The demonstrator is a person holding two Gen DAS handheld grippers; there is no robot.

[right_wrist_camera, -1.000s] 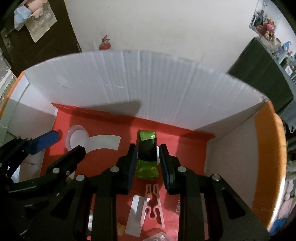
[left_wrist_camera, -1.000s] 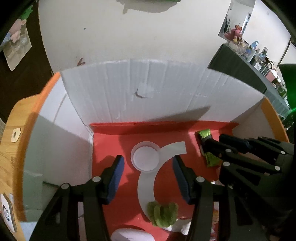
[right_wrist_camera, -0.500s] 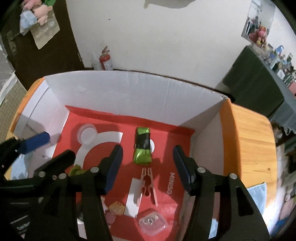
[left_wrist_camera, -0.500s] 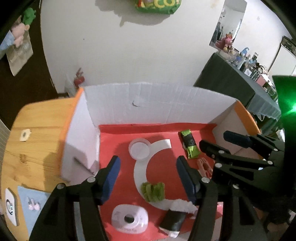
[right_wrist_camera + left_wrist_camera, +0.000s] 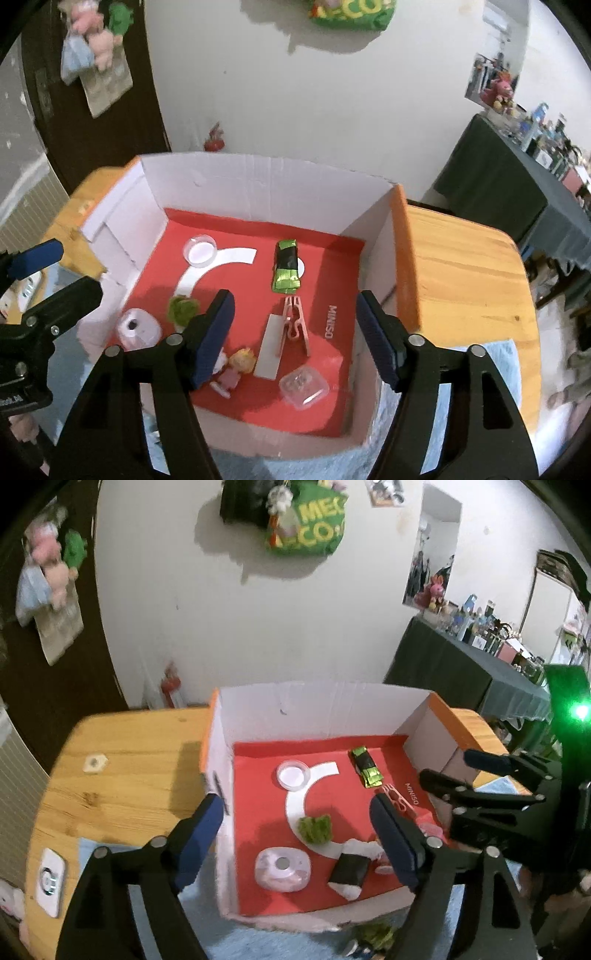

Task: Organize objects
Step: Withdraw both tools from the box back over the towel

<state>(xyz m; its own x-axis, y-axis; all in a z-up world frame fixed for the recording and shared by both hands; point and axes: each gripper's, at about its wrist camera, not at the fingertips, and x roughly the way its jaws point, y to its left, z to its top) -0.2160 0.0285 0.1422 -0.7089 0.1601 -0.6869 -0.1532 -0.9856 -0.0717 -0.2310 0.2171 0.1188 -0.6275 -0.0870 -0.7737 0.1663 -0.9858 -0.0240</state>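
A white-walled cardboard box [image 5: 314, 709] [image 5: 258, 184] with a red floor sits on a round wooden table. Inside lie a green toy car [image 5: 366, 767] [image 5: 286, 266], a clear round lid [image 5: 293, 774] [image 5: 200, 251], a green fuzzy toy [image 5: 314, 829] [image 5: 181, 310], a pink clip [image 5: 295, 323], a pale round device [image 5: 282, 869] [image 5: 137, 329], a small doll [image 5: 236, 369] and a clear case [image 5: 303, 387]. My left gripper [image 5: 301, 843] is open and empty above the box's near left. My right gripper [image 5: 295, 332] is open and empty above the box's near side.
The wooden table [image 5: 465, 280] has bare wood right of the box, and bare wood [image 5: 122, 775] left of it. A light blue cloth [image 5: 498, 354] lies under the box's near side. A white charger-like item [image 5: 50, 880] lies at the table's left edge. A dark-draped table [image 5: 461, 664] stands behind.
My right gripper opened and let go of the green car, which now lies on the box floor. Both grippers rose and pulled back, out of the box.
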